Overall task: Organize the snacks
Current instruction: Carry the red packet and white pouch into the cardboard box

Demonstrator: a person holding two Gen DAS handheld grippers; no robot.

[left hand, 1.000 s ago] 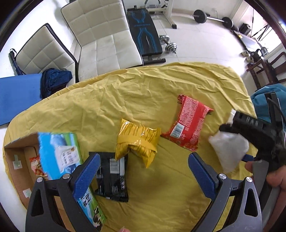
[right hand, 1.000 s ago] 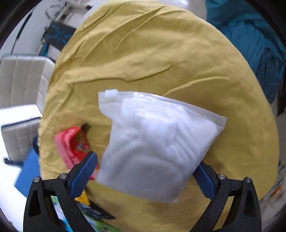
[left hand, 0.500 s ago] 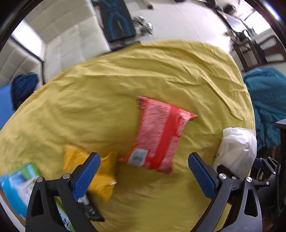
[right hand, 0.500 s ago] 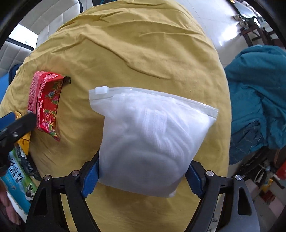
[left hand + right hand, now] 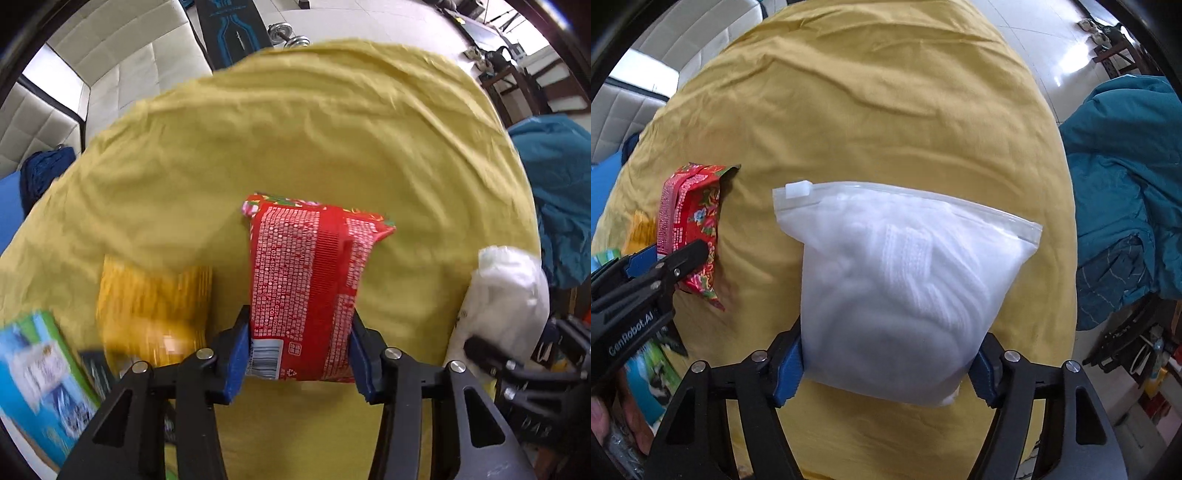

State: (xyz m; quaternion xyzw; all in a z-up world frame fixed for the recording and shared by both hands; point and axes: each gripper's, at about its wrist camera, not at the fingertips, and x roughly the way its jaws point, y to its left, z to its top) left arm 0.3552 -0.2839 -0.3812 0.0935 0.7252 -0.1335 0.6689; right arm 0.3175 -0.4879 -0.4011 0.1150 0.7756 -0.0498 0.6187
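The zip bag (image 5: 905, 295) is the only container I can read properly: frosted clear plastic, slider tab at its top left corner, stuffed with something white and ribbed, maybe knit, hard to say through the plastic. The right gripper (image 5: 890, 365) has been squeezing in and its blue pads now press on the bag's lower end from both sides, above the yellow cloth (image 5: 868, 110).

The left gripper (image 5: 299, 350) has just snapped closed too, clamped on the barcode end of the red snack pack (image 5: 306, 280). It's a crinkly foil pouch with tiny white print, a ridged seam down the back and a flowery front that only shows in the right view, where it sits at about 9 o'clock from the bag.

The cloth is wrinkled, soft-looking fabric over a rounded table.

At 8 o'clock from the red pack there's a yellow packet (image 5: 151, 306), totally smeared by motion blur. A blue and green box (image 5: 40, 380) is cut off by the frame edge, also blurry. A teal jacket (image 5: 1123, 192) is heaped off the table's right side.
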